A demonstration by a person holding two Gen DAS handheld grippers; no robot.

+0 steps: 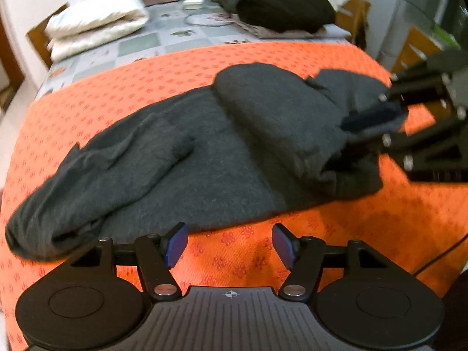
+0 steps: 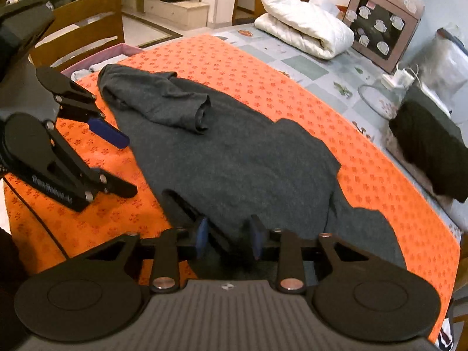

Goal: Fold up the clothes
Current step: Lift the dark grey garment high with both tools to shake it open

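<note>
Dark grey knit garment point(image 1: 204, 169) lies spread across an orange cloth with a small red flower print point(image 1: 117, 87) that covers the near part of the table; it looks soft and slightly fuzzy, with one sleeve point(image 2: 163, 102) folded in over the body and bunched into creases, and the other side doubled over in a thick rounded fold point(image 1: 278, 117). The right gripper point(image 2: 228, 238) has its blue pads clamped on a pinch of the garment's edge, lifting that fabric off the cloth. The left gripper point(image 1: 229, 245) hovers just in front of the near hem with its jaws apart, holding nothing. Farther back on the table sit a folded white quilt point(image 2: 307, 26) and a dark folded pile point(image 1: 280, 8).
</note>
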